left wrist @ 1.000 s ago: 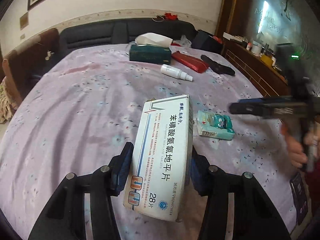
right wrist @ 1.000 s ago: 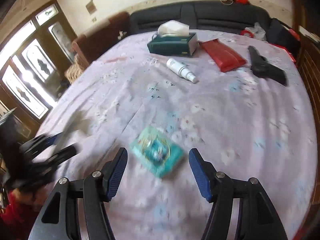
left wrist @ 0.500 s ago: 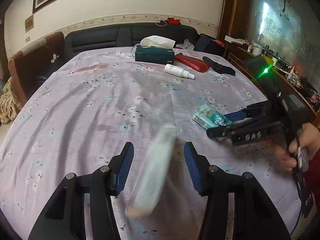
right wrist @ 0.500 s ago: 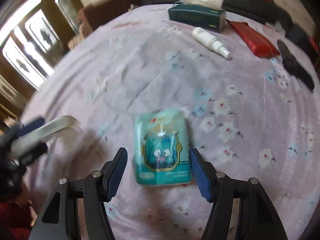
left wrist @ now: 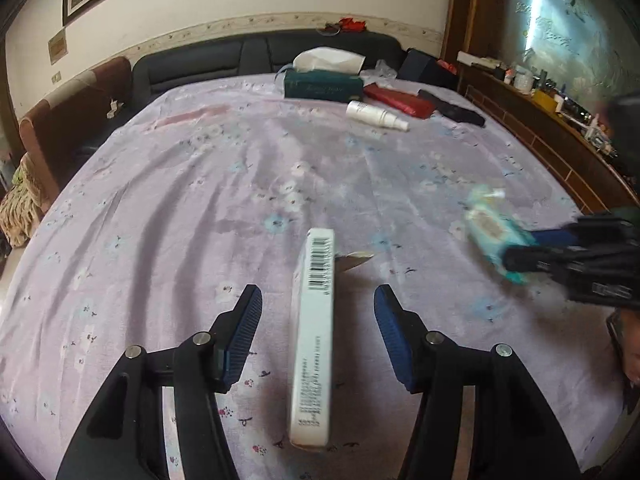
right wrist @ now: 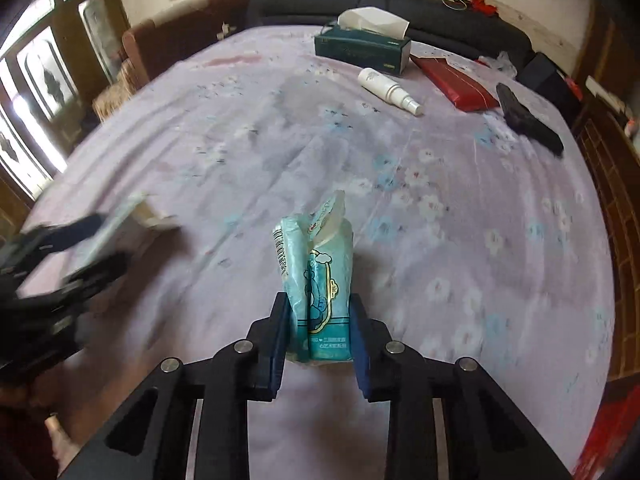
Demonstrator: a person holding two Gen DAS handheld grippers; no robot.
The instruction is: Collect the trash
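Between the parted fingers of the left tool, seen from the left wrist, a white medicine box stands on its narrow edge, barcode side up, touching neither pad; it looks blurred, above the lilac flowered bed sheet; at the right edge the right tool grips a teal tissue pack; far back lie a green tissue box, a white spray bottle and a red pouch.

From the right wrist, the right tool is clamped on the teal tissue pack, held upright above the sheet; at left the blurred left tool flanks the medicine box; a black case lies near the red pouch.
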